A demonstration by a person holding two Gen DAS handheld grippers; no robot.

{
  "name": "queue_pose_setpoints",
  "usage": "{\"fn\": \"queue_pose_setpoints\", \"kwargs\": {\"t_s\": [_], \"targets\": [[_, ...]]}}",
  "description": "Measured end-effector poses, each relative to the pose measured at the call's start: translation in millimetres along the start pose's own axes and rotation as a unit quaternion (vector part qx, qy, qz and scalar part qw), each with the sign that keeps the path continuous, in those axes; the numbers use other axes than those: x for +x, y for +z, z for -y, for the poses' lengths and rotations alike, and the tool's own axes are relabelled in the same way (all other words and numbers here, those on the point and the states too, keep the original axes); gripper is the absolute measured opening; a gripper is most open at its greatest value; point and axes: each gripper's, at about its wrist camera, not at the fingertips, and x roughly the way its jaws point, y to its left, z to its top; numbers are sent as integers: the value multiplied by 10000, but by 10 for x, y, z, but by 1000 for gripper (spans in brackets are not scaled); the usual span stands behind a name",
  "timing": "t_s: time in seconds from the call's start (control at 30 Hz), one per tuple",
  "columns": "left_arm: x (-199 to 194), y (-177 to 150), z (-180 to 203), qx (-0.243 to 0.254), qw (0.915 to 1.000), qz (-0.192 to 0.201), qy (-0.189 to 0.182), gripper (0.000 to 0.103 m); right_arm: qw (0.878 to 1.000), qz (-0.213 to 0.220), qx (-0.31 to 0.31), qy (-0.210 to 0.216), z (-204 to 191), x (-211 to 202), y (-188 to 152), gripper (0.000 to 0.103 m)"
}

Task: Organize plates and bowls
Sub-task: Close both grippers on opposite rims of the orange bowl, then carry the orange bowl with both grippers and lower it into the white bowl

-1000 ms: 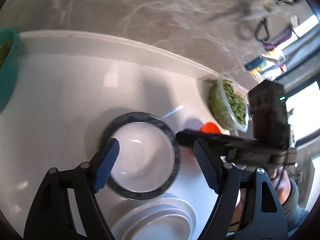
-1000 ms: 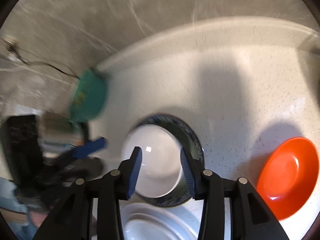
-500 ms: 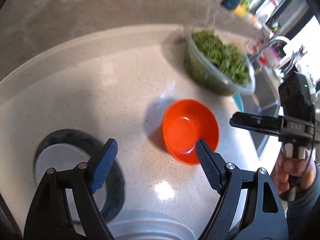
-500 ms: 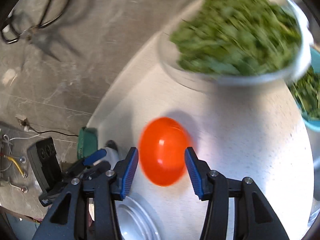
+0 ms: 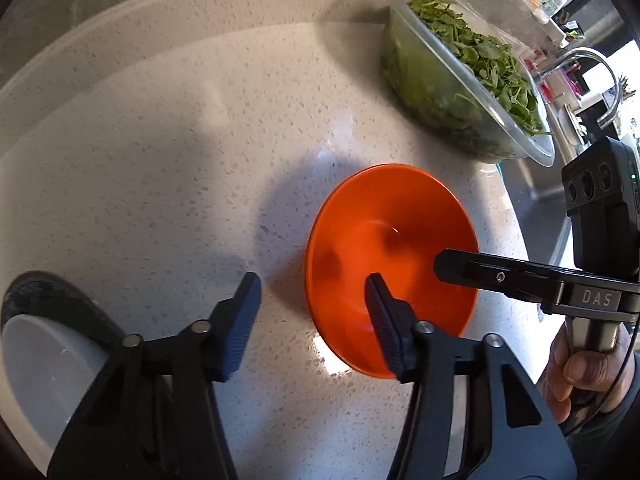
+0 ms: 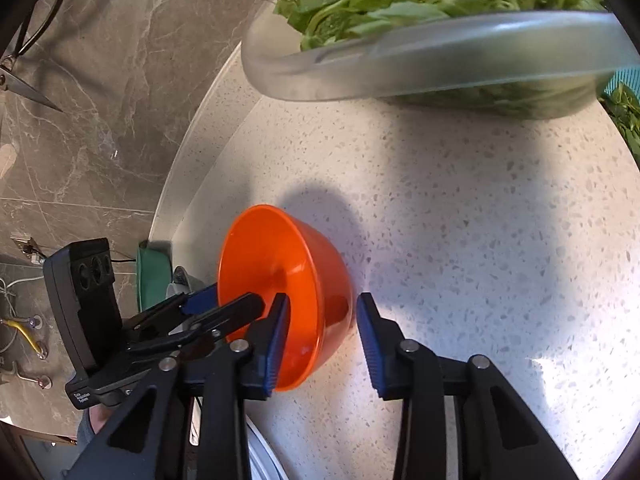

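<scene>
An orange bowl (image 5: pixel 390 256) sits on the speckled white counter; it also shows in the right wrist view (image 6: pixel 280 280). My left gripper (image 5: pixel 312 300) is open, its jaws straddling the bowl's near-left rim. My right gripper (image 6: pixel 322 320) is open, its jaws straddling the bowl's right wall; one of its fingers (image 5: pixel 480 272) reaches over the bowl from the right. A white bowl (image 5: pixel 44 368) rests on a dark-rimmed plate (image 5: pixel 52 292) at the lower left of the left wrist view.
A large clear bowl of green leaves (image 5: pixel 460 76) stands behind the orange bowl, close overhead in the right wrist view (image 6: pixel 440 52). A teal container (image 6: pixel 154 276) is at far left. A pale plate's rim (image 6: pixel 260 456) lies near. A sink faucet (image 5: pixel 592 80) is at right.
Both grippers have swung from the white bowl on the dark plate over to the orange bowl and closed in on it from either side.
</scene>
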Motion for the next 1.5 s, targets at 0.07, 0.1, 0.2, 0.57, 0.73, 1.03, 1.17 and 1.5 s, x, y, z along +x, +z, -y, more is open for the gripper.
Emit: {"fn": "queue_pose_setpoints", "kwargs": {"t_s": [0.07,0.1,0.2,0.57,0.73,1.03,1.17,1.5], "targets": [[75,26,-7,-54,10000,-43,-68,34,10000,-31,2,-44,1,10,17,32],[93,27,-2,-83,9999,-50,-106,28,10000,-45,2,-68,-2,19,28,25],[159,30,-10,-65,9998,-110,-162,13,9999,-77,4,-129,1,51,67,19],[100,40,-70,-220,9993,-89,-287,10,9997,-35,-92,-226,-85,6,83,18],[-165,-9,-92,-257,9991,41,-327,10,9997,-9,-184,-171,-227,-106,72,18],[-1221,-360,-637,-591,9951,783,-145,11,9943,-200,-1033,174,-1177,-41,6,18],[-1470,-625,-1008,-884,9921,885,69,11,9874,-493,-1491,204,-1676,288,-94,18],[-1316,-1083,-1646,-1497,9859,713,222,11,9790,-1036,-1754,-126,-1991,969,-324,18]]}}
